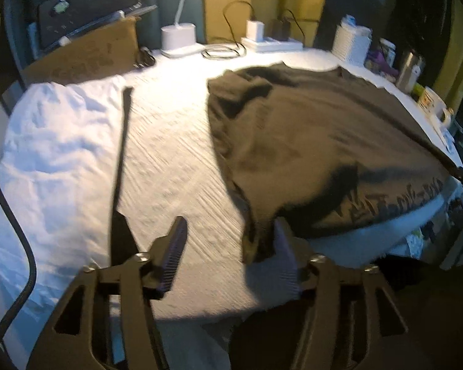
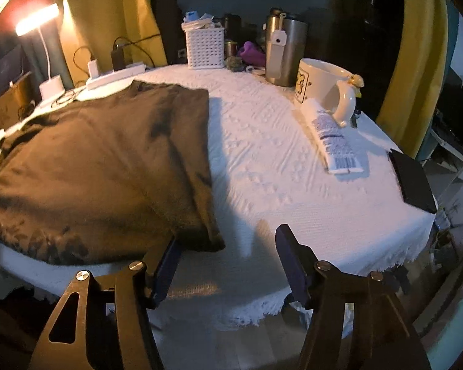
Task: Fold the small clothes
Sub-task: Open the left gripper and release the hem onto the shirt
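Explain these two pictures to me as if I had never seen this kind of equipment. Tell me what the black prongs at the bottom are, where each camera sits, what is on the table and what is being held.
The black prongs belong to handheld tools: a person holds one two-finger gripper in each hand, and a wide-angle camera on each looks forward along its fingers.

One picture comes from the left gripper, the other from the right gripper. Both are open and hold nothing, though each sits close to a near corner of the shirt.

On the white tablecloth lies a dark brown shirt, spread fairly flat, with one sleeve bunched. A white garment lies beside it in the left view.

Along the table's edges are a mug, a tube, a steel tumbler, a white basket, a lit lamp and a power strip.
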Available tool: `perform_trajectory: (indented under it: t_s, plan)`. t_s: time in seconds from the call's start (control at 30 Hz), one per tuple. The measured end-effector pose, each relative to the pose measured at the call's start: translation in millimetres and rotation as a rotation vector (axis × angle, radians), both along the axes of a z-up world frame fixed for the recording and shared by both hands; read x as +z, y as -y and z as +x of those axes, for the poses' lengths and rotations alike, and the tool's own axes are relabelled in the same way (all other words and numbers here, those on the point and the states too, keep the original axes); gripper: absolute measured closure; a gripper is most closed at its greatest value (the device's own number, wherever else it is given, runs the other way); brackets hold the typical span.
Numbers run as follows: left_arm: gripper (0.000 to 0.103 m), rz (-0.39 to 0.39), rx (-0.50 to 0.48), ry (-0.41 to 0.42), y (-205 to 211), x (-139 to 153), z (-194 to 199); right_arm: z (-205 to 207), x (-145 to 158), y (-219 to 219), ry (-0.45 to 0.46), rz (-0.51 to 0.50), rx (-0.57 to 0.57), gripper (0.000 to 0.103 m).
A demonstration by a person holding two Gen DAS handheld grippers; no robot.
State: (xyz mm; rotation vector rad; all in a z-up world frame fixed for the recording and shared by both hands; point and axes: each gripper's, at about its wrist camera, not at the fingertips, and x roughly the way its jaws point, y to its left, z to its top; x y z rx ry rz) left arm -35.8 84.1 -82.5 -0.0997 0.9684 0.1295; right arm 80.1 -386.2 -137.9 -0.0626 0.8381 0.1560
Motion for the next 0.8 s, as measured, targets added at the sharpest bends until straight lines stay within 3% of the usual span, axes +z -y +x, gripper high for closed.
perform_trajectory:
  t_s: [0.33,0.47,0.67,0.8]
  plan:
    - [0.042,-0.018,0.031,0.070,-32,30,13,20,38,-2,0.028,-0.026,0.003,0.038]
    - [0.039,-0.027,0.057,0.084,-40,32,16,21,33,4,-0.020,-0.038,0.007,0.033]
    - [0.039,-0.061,0.065,0.058,-38,14,50,4,10,14,-0.098,-0.054,-0.005,0.032]
    - [0.039,-0.091,0.055,0.077,-38,13,83,-7,5,37,-0.132,-0.073,-0.094,0.031]
